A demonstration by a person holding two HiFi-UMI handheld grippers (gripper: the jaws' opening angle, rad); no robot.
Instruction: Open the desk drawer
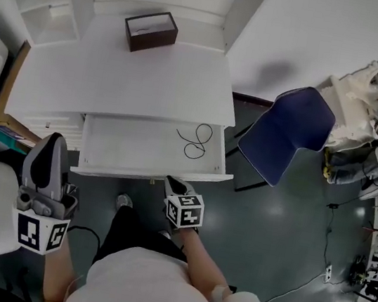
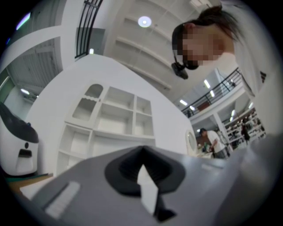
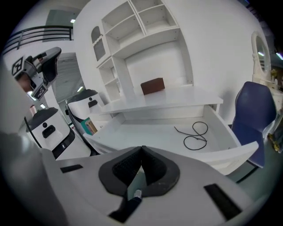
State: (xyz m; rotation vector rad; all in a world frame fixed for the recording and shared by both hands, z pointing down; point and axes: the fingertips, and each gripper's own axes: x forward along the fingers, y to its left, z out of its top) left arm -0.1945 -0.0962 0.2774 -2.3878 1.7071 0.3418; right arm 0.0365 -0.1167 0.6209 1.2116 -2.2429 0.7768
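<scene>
White drawer (image 1: 133, 146) stands pulled out under the tabletop (image 1: 129, 80), black cord (image 1: 196, 143) inside. Your right hand-held gripper (image 1: 172, 181) hovers just before its front, jaws together and empty; your left hand-held gripper (image 1: 53, 141) is likewise closed.

Just ahead of the right gripper (image 1: 172, 182) the drawer (image 1: 126, 145) stands out from the desk (image 1: 115, 78), a cord (image 1: 196, 141) lying in it. Farther beyond, a box (image 1: 150, 30) sits on the desk. A chair (image 1: 286, 132) stands off to the fingers' right.
</scene>
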